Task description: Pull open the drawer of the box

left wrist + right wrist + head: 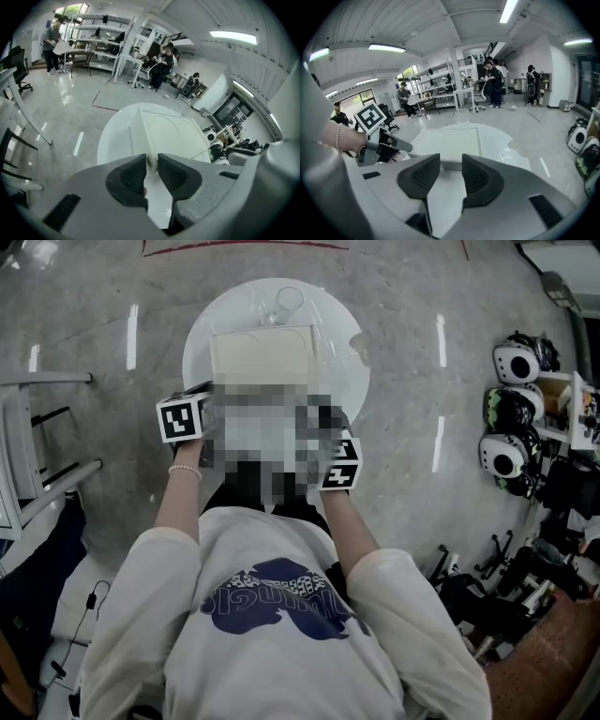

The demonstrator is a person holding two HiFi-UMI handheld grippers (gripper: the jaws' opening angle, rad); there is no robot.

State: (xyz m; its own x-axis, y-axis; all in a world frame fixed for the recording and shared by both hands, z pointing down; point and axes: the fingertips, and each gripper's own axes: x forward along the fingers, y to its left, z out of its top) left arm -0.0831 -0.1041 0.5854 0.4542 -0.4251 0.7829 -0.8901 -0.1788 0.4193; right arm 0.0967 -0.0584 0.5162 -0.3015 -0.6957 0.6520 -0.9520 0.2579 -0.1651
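A flat cream-white box (pixel 262 351) lies on a round white table (pixel 202 343). In the left gripper view, my left gripper (pixel 152 161) has only a narrow gap. The near corner of the box (pixel 173 131) fills that gap, and both pads seem to touch it. In the right gripper view, my right gripper (pixel 451 164) is at the near edge of the box (pixel 450 140). Its jaws stand apart, with only the shadowed front face and white surface showing between them. The left gripper (pixel 377 145) also shows there, at the box's left. A mosaic patch hides the jaws in the head view.
A clear glass (pixel 286 301) stands on the table beyond the box. Several helmets (pixel 511 362) and dark gear sit on the floor to the right. A white frame (pixel 37 446) stands to the left. People work at benches far off.
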